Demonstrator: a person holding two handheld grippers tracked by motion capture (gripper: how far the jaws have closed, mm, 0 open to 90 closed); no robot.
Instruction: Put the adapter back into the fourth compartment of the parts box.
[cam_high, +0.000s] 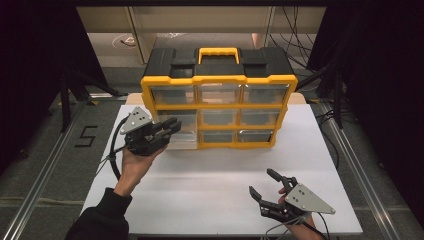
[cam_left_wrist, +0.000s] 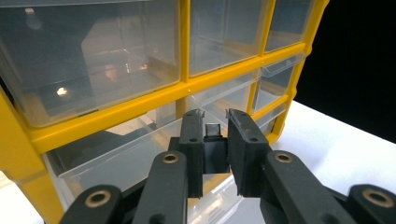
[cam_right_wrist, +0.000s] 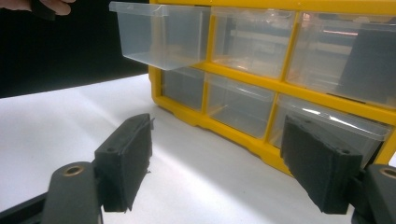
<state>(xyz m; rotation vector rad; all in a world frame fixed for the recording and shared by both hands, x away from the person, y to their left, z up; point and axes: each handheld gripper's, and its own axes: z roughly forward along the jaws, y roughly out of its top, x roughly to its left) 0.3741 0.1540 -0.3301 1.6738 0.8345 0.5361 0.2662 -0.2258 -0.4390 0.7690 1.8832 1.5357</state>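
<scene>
right gripper (cam_high: 266, 186) near the worktop's (cam_high: 210, 190) front right edge, fingers spread, empty. left gripper (cam_high: 167, 126) at the left edge pinches the pulled-out clear drawer's (cam_right_wrist: 159, 35) front lip in the organizer's (cam_high: 218, 80) middle row; light, slippery, brittle-looking plastic.

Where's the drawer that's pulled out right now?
The open drawer is at the left end of the organizer's middle row, sticking out over the white table. In the high view the left gripper grips its front.

organiser (cam_high: 218, 80): on table (cam_high: 200, 195) | drawer (cam_high: 172, 127): left column, pulled out
</scene>
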